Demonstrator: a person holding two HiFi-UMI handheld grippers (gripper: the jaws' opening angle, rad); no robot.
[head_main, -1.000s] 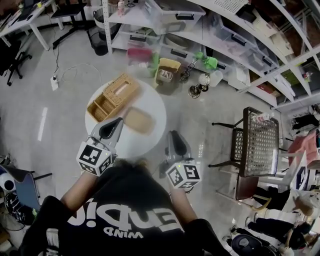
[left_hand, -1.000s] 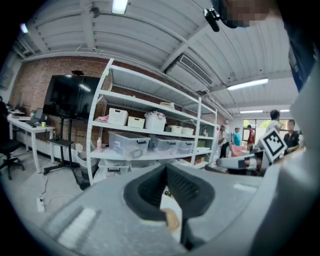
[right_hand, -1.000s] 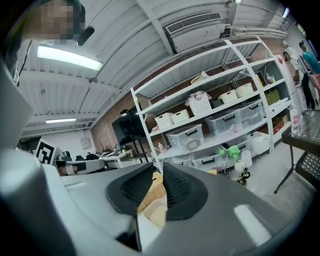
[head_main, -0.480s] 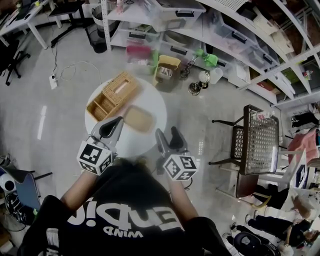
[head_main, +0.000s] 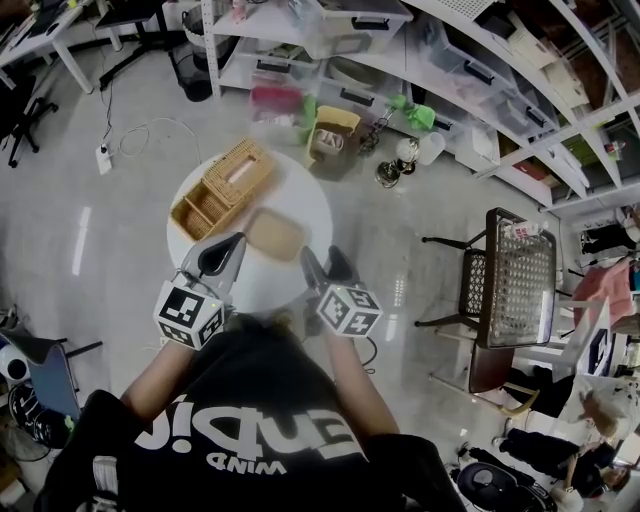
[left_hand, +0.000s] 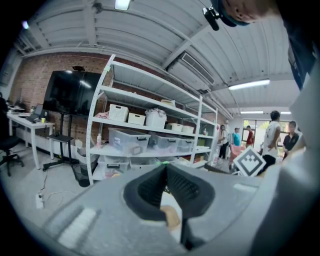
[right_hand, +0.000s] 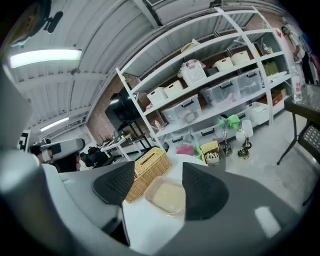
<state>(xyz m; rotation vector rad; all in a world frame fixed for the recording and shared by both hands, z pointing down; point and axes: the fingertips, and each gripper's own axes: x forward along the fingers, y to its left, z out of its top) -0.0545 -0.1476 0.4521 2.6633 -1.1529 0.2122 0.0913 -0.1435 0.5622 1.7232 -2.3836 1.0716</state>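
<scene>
Shelf-lined workshop with a grey floor. At centre a round white worktop (head_main: 262, 285) carries a wicker basket (head_main: 222, 190) on its far left, with a shallow tan dish (head_main: 274, 234) just beside it, nearer and to the right. The right gripper (head_main: 322, 262) hovers over the worktop's near edge, its fingers (right_hand: 116, 184) spread wide on nothing and framing the dish. The left gripper (head_main: 224, 248) hangs near left, its fingers (left_hand: 150, 189) pressed together and empty.

Judged step: approach to the dish. A grasp would call for lowering until one rim sits between the fingers. The head view alone gives the layout. The right gripper view alone shows the dish's raised rim, clear of both fingers.
</scene>
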